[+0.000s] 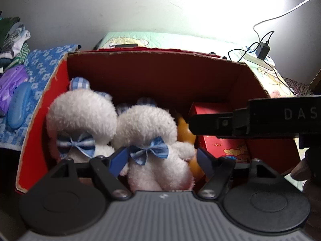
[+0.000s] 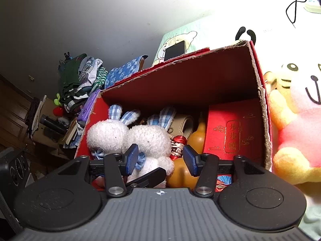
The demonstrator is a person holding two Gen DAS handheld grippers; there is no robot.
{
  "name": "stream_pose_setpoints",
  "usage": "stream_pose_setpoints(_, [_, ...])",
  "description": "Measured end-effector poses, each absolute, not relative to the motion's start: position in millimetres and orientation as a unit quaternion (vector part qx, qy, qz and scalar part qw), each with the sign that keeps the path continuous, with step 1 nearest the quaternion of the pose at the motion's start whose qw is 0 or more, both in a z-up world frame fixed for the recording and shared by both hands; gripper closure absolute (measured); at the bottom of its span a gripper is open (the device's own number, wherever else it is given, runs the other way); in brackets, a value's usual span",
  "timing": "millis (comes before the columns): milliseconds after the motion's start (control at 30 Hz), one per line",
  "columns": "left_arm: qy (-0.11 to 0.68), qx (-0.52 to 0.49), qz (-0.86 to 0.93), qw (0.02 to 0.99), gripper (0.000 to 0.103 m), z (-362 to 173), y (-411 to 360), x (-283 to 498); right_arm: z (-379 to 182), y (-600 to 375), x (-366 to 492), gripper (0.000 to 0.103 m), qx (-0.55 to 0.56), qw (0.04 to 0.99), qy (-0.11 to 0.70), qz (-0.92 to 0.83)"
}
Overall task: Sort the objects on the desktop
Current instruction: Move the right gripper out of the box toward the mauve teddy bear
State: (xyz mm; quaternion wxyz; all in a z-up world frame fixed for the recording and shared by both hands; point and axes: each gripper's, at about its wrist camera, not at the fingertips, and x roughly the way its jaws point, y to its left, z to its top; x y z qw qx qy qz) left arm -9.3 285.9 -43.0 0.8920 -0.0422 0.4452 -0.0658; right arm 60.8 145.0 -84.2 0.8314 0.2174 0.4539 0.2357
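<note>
Both grippers, left gripper (image 1: 162,158) and right gripper (image 2: 160,158), share black linkage arms, silver screws, blue ribbed pads, grey ridged bodies; one side reads, seemingly, "DAS".

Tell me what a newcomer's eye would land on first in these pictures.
Two white plush rabbits with blue checked ears and bows sit side by side at the left end of an open red cardboard box. A red gift box with gold lettering fills its right end, and a big yellow-and-pink plush toy sits outside, right of it.

Clothes pile (image 2: 80,82) (folded), charger (image 1: 263,49)
</note>
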Motion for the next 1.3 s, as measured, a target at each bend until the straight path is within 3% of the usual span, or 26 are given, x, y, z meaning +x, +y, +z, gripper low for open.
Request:
stream_pose_setpoints(500, [0.448,-0.033,-0.051,0.892,0.023,-47,283,-10,-85,151,53,0.052,0.176,0.854,0.432,0.231])
stream_pose_setpoints(567, [0.447,-0.032,-0.051,0.893,0.023,-47,283,-12,-85,149,52,0.057,0.177,0.855,0.428,0.232])
stream_pose_setpoints(800, [0.437,-0.028,-0.046,0.898,0.021,-40,280,-20,-81,138,49,0.057,0.208,0.848,0.416,0.255])
stream_pose_setpoints(1300, [0.398,-0.044,-0.065,0.914,0.021,0,235,-37,-47,46,29,0.055,0.248,0.880,0.340,0.222])
